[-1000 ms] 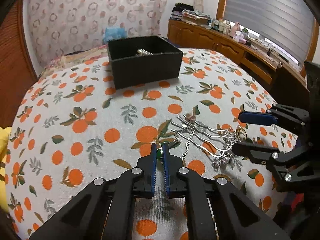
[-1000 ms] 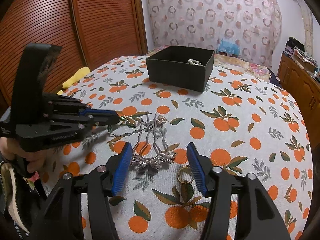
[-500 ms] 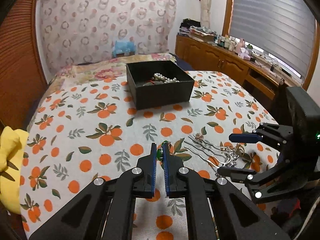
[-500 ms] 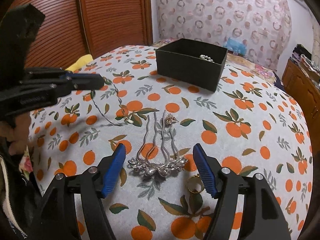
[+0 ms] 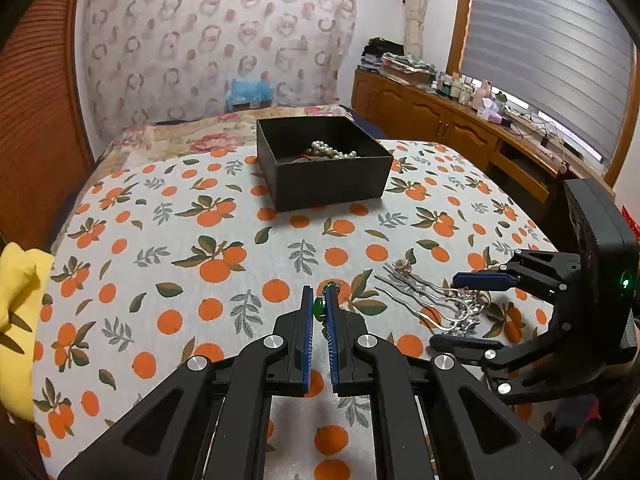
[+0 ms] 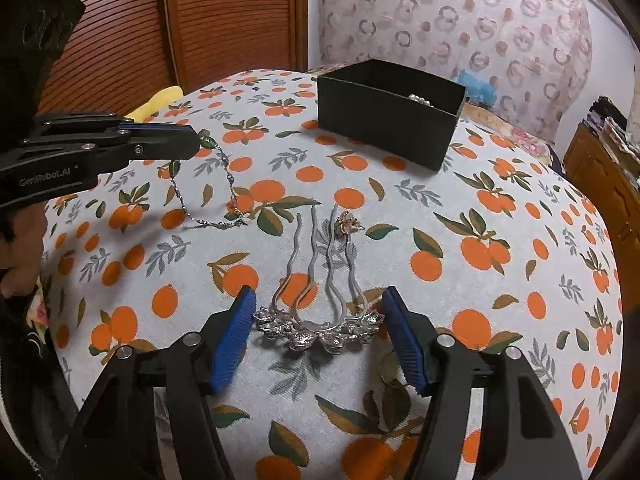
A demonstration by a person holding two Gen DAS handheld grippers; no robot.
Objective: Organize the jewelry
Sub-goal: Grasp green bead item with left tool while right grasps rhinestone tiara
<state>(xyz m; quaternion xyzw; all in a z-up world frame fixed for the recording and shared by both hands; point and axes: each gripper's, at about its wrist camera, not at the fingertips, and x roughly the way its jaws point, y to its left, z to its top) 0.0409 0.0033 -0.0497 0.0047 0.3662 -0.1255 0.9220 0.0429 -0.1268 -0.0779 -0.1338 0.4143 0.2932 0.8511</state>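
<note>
My left gripper point(image 5: 319, 307) is shut on a thin chain necklace with green beads point(image 6: 224, 184); a green bead point(image 5: 319, 306) shows between its pads. The chain hangs from the gripper point(image 6: 196, 142) and its far end trails on the cloth. My right gripper point(image 6: 316, 316) is open, low over silver hairpins point(image 6: 320, 292) with jewelled heads, one jaw on each side. It also shows at the right of the left wrist view point(image 5: 460, 312). A gold ring point(image 6: 390, 368) lies by its right finger. A black box point(image 5: 324, 160) holds a pearl strand point(image 5: 332, 151).
A small rose-gold flower piece point(image 6: 348, 222) lies beyond the hairpins. An orange-print cloth point(image 5: 160, 240) covers the bed. A yellow cloth point(image 5: 20, 312) lies at the left edge. Wooden cabinets point(image 5: 440, 120) stand at the right, a slatted wooden door point(image 6: 200, 20) at the left.
My left gripper has risen and pulled back, lifting the necklace off the cloth and away from the hairpins. My right gripper has stayed open over the hairpins.
</note>
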